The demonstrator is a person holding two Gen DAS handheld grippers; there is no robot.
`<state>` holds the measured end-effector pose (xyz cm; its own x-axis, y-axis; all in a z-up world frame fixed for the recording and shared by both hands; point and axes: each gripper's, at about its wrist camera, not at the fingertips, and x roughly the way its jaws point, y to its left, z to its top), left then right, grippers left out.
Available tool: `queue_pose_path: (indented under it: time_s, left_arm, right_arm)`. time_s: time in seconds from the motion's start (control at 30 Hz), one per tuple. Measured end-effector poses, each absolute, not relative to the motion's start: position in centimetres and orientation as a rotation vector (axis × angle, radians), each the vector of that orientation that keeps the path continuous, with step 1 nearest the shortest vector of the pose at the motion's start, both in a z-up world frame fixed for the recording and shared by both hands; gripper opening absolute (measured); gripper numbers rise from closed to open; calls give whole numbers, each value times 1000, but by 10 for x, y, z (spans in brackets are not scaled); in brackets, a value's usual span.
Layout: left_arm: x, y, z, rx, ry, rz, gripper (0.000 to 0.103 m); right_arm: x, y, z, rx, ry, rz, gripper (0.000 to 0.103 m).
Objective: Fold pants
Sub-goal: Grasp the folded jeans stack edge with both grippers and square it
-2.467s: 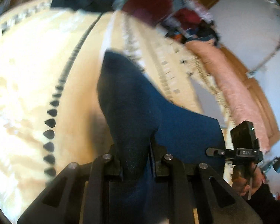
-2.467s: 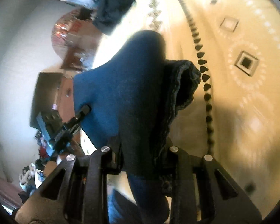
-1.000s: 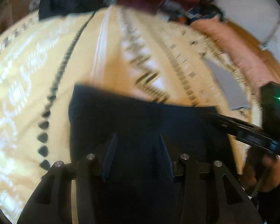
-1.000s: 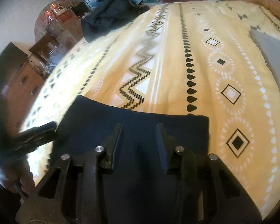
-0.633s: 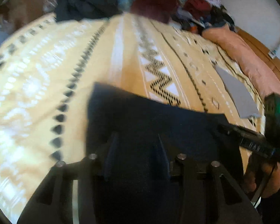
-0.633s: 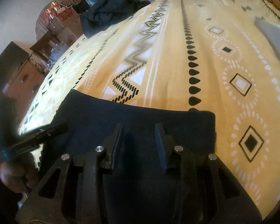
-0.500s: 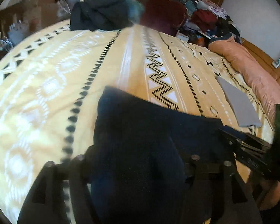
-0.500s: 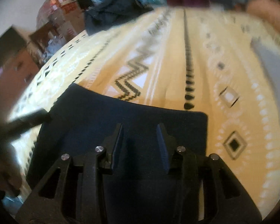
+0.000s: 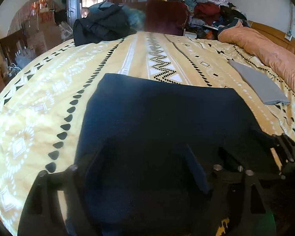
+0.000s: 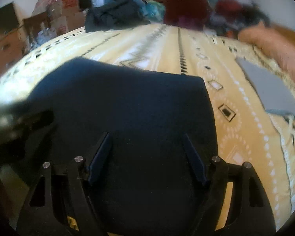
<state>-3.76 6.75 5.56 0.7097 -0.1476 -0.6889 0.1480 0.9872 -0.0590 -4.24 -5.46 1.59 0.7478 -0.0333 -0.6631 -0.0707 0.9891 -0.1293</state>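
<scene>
The dark navy pants (image 9: pixel 163 114) lie folded flat as a broad rectangle on the yellow patterned bedspread (image 9: pixel 49 90). They also fill the middle of the right wrist view (image 10: pixel 131 102). My left gripper (image 9: pixel 145 157) is open above the near part of the pants, holding nothing. My right gripper (image 10: pixel 146 147) is open too, jaws wide apart over the pants' near right part. The right gripper's body shows at the right edge of the left wrist view (image 9: pixel 285 153). The left one is a dark blur at the left of the right wrist view.
A folded grey cloth (image 9: pixel 259 84) lies on the bed to the right, also in the right wrist view (image 10: pixel 269 90). A pink pillow (image 9: pixel 271 53) lies along the right side. A dark clothes heap (image 9: pixel 102 27) sits at the far end, more piled clothes (image 9: pixel 210 13) behind.
Both grippers held the pants raised 2.5 s ago. They laid them flat on the bed, then opened wide and let go. Both have drawn back slightly.
</scene>
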Motion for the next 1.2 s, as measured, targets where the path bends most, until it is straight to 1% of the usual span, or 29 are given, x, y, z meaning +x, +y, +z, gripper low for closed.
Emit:
queue_pose_path:
  time_s: [0.17, 0.2, 0.23, 0.27, 0.3, 0.5, 0.6, 0.73, 0.93, 1.2]
  left_arm:
    - [-33, 59, 52, 9, 758, -99, 86]
    - [-33, 59, 53, 0, 759, -92, 87]
    - [-31, 59, 53, -16, 760, -88, 92]
    - [-30, 59, 52, -24, 760, -90, 93]
    - [-29, 55, 49, 5, 760, -87, 95]
    - [-29, 50, 56, 82, 731, -25, 95]
    - [-23, 60, 47, 74, 766, -9, 95]
    - [-19, 61, 36, 79, 783, -12, 98]
    - [-19, 60, 34, 81, 774, -6, 100]
    - [-20, 59, 32, 68, 769, -6, 101]
  right_arm:
    - [-42, -56, 19, -141, 737, 11, 83]
    - [-42, -56, 19, -145, 735, 10, 83]
    - [-43, -57, 19, -139, 733, 7, 83]
    - [-43, -58, 20, -130, 730, 3, 83]
    - [-44, -59, 19, -122, 730, 0, 83]
    - [-48, -58, 26, -112, 727, 8, 82]
    - [-49, -59, 22, -99, 745, -25, 83]
    - [-51, -59, 12, -92, 735, -30, 88]
    - [-49, -63, 11, -57, 746, -13, 98]
    - [-50, -63, 9, -41, 748, -7, 102]
